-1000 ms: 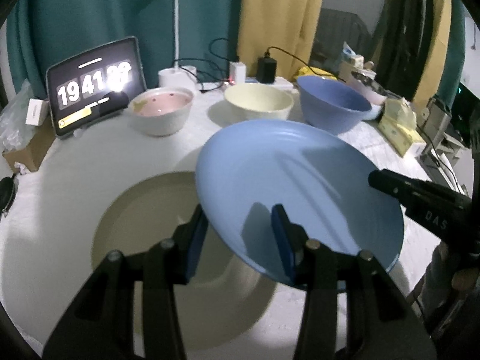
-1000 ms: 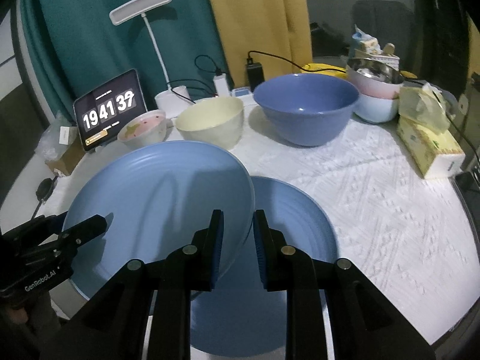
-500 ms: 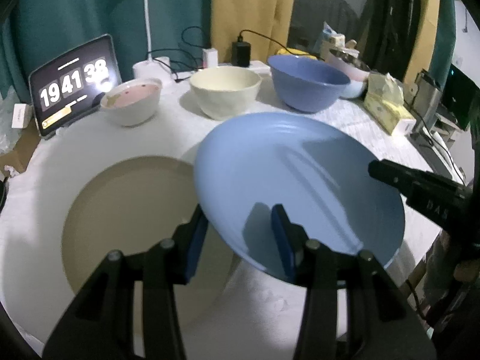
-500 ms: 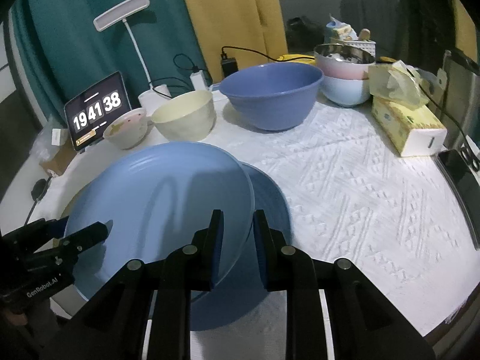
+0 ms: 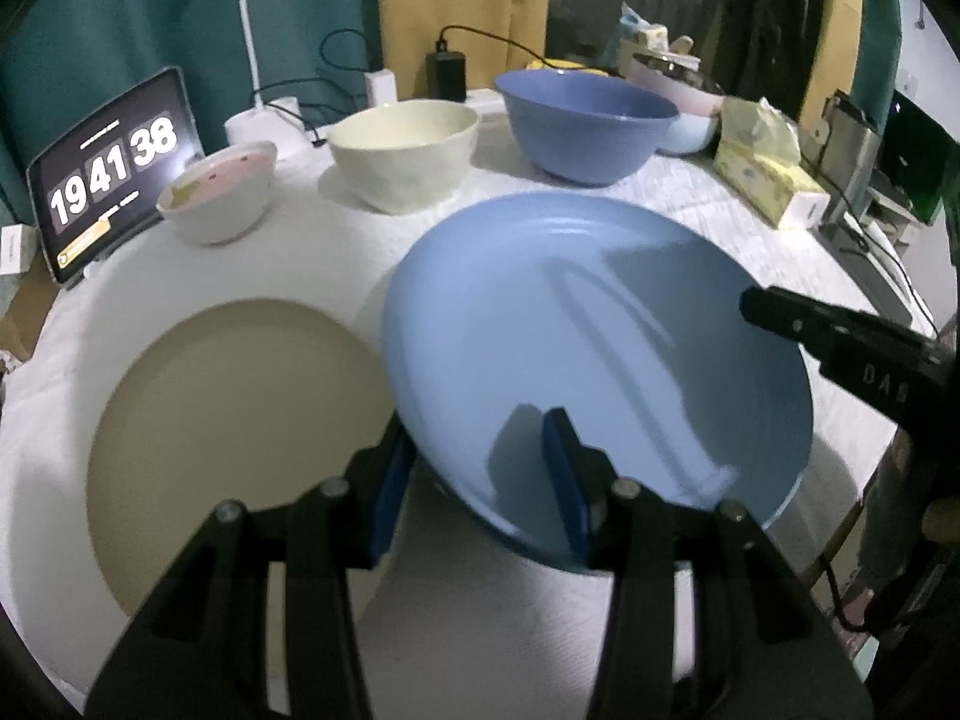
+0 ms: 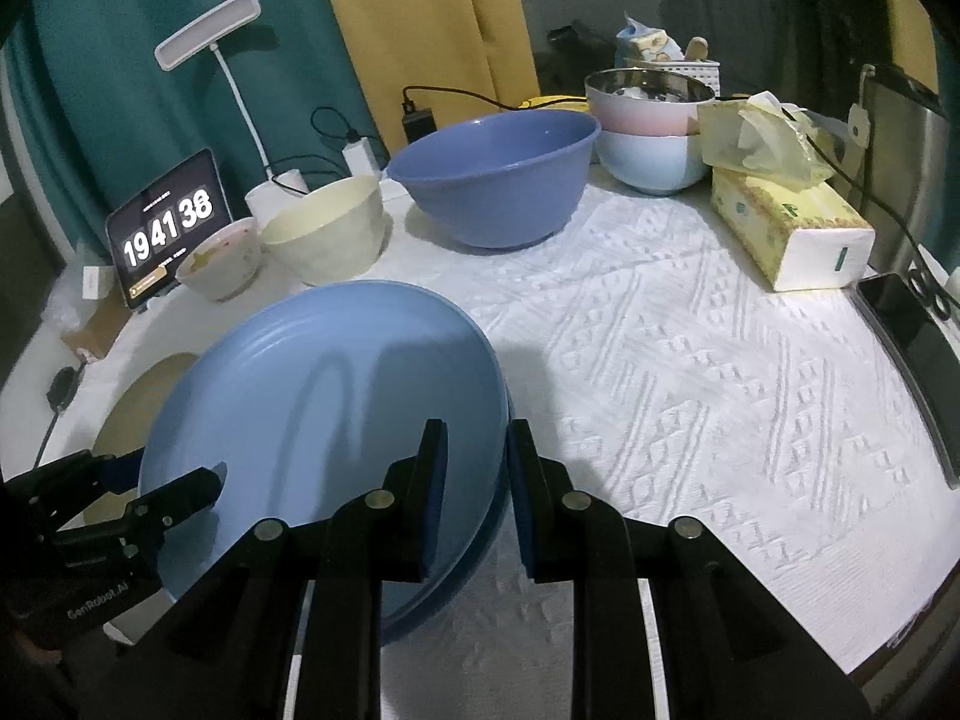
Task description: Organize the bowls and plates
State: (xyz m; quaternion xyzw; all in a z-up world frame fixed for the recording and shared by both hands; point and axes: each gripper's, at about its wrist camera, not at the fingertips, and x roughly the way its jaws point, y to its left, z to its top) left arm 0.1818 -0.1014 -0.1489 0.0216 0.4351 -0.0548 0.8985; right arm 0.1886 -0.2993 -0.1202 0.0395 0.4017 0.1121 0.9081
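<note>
Both grippers hold one light blue plate (image 5: 570,330) (image 6: 330,372), tilted slightly above the table. My left gripper (image 5: 477,429) is shut on its near rim, one finger under it and one on top. My right gripper (image 6: 477,426) is shut on the opposite rim. Each gripper shows in the other's view: the left gripper (image 6: 180,486) and the right gripper (image 5: 774,306). A second blue plate (image 6: 480,552) lies right beneath, with only a sliver of its rim showing. A tan plate (image 5: 228,420) (image 6: 144,396) lies flat on the cloth to the left.
At the back stand a small pink bowl (image 5: 216,198), a cream bowl (image 5: 402,150), a large blue bowl (image 6: 498,174) and stacked bowls (image 6: 651,120). A tablet clock (image 6: 168,222), a tissue box (image 6: 786,228) and a phone (image 6: 906,348) sit near the table's edges.
Both grippers carried the blue plate sideways and slightly down, over the second blue plate, which is now almost covered. More of the tan plate shows.
</note>
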